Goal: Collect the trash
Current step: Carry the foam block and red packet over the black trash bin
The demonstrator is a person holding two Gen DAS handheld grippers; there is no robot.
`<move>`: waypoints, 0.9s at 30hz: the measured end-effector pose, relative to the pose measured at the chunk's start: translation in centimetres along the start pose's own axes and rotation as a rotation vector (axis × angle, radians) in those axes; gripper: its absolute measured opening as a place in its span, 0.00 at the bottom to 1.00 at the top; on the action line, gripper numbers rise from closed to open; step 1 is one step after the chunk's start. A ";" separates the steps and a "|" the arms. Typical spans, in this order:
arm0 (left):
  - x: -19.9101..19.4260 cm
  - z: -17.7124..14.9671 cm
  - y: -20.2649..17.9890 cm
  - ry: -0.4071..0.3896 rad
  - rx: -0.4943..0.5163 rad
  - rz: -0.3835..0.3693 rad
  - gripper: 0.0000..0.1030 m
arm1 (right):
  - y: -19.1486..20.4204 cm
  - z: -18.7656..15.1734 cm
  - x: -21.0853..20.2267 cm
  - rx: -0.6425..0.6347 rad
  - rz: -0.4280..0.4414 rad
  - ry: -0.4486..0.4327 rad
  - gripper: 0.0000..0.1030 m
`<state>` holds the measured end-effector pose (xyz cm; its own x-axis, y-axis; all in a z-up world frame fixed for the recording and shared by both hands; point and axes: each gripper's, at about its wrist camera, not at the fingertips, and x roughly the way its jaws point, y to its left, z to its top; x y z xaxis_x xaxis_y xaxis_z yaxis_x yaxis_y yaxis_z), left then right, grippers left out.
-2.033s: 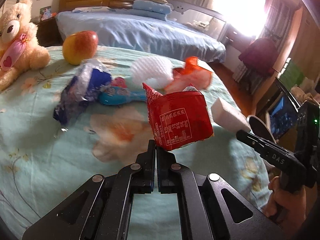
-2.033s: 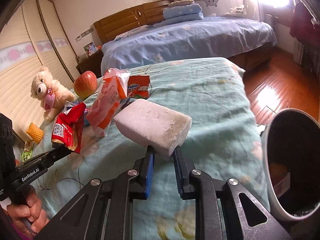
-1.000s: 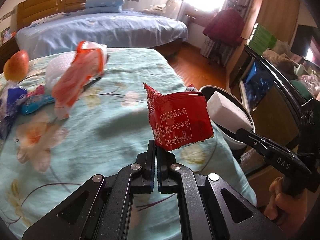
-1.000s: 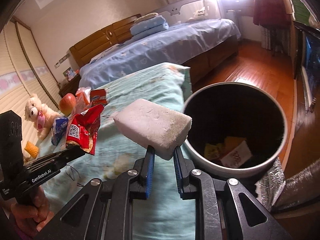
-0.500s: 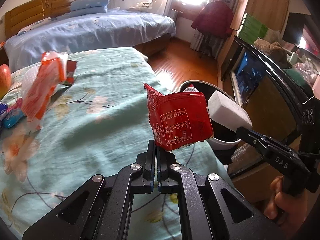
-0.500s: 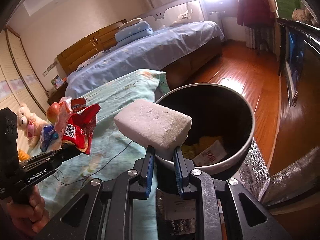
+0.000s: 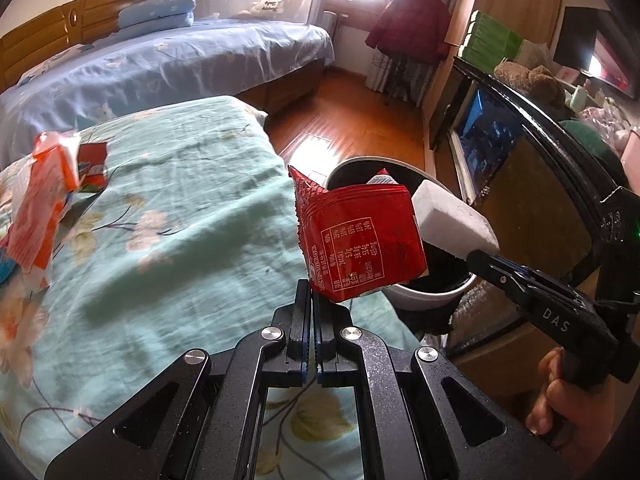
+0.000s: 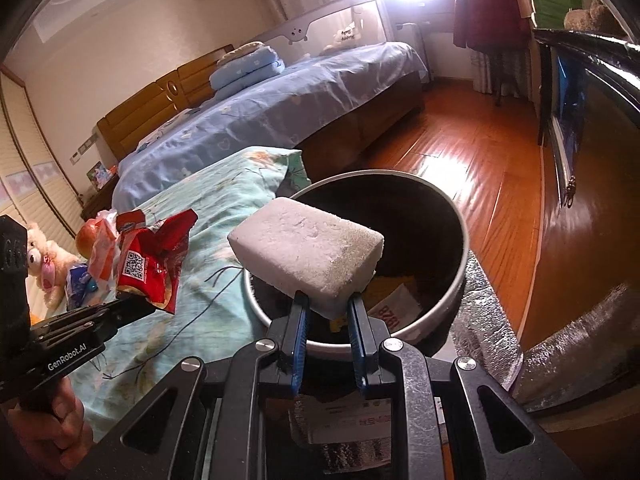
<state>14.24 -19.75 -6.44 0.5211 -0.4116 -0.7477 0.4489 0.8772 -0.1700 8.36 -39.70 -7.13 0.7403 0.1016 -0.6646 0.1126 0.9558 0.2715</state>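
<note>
My left gripper (image 7: pixel 311 300) is shut on a red snack wrapper (image 7: pixel 360 236), held above the bed's right edge beside the bin. It also shows in the right wrist view (image 8: pixel 154 258). My right gripper (image 8: pixel 327 300) is shut on a white foam block (image 8: pixel 306 250), held over the near rim of the round black trash bin (image 8: pixel 460 276). The block (image 7: pixel 452 220) and the bin (image 7: pixel 424 300) show in the left wrist view too. Paper scraps lie in the bin's bottom.
A teal flowered bedspread (image 7: pixel 160 240) carries an orange-white wrapper (image 7: pixel 40 196) and a red packet (image 7: pixel 92 164). An apple (image 8: pixel 84 242), a blue wrapper (image 8: pixel 78 284) and a teddy bear (image 8: pixel 44 264) lie farther left. A dark glass cabinet (image 7: pixel 532 200) stands right of the bin. Wooden floor (image 8: pixel 480 160) lies beyond.
Both grippers have swung right from the bed toward the bin, each keeping its load. The foam block now hangs over the bin's rim.
</note>
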 end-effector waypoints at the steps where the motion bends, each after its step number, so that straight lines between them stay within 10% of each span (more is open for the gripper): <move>1: 0.2 0.1 -0.3 0.002 0.006 0.000 0.01 | -0.1 0.0 0.1 0.001 -0.002 0.001 0.19; 27: 3.9 3.5 -3.6 0.034 0.091 0.004 0.01 | -2.7 2.0 2.2 0.021 -0.059 0.029 0.19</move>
<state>17.22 -25.35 -6.51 0.4988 -0.3978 -0.7700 0.5115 0.8523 -0.1090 11.04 -42.66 -7.94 0.7126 0.0529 -0.6996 0.1697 0.9545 0.2451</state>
